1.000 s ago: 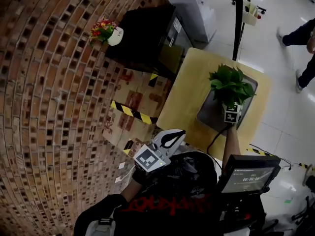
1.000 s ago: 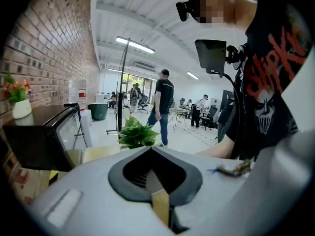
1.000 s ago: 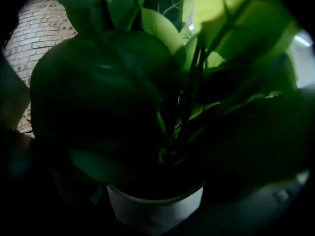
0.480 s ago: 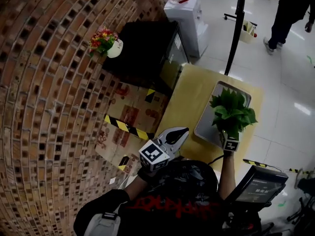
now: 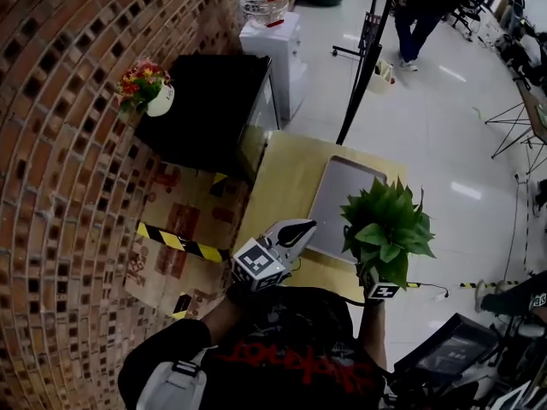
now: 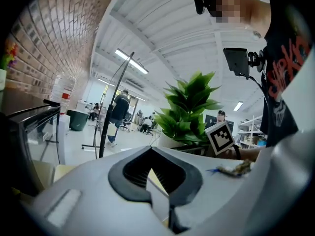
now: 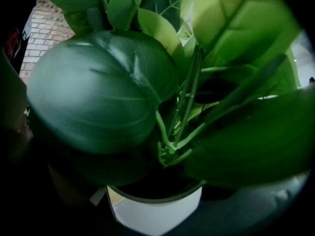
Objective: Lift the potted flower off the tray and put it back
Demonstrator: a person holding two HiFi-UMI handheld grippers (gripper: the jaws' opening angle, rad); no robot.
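A: Where's the potted plant (image 5: 386,229)?

B: Up off the tray (image 5: 338,195), by the near right corner of the surface (image 5: 278,178). In the head view its leaves cover the tray's near right corner and reach past the surface's edge.

A: What's holding it?

B: The right tool (image 5: 379,285). The head view shows only that tool's marker cube under the leaves, and the pot is hidden. The right gripper view shows the pot, with a white rim low in the middle, dark soil and stems rising from it. Big leaves fill nearly everything else. The tool's own sides are lost in shadow there, but the pot sits right where they close, so the tool is clamped on the pot.

A: And the left tool (image 5: 308,227)?

B: Closed and empty. The left gripper view shows its two halves meeting, with a bit of yellow surface visible through the loop between the pads. In the head view it hangs over the surface's near edge, left of the tray.

A: Does the left gripper view add anything else?

B: It shows the plant side-on, the other tool's marker cube just right of it and a small screen (image 6: 236,60) higher up.

A: And what's farther off?

B: The head view has a black cabinet (image 5: 205,101) to the far left with a small pot of red and yellow flowers (image 5: 147,85) on it. A water cooler (image 5: 269,37) stands beyond that.
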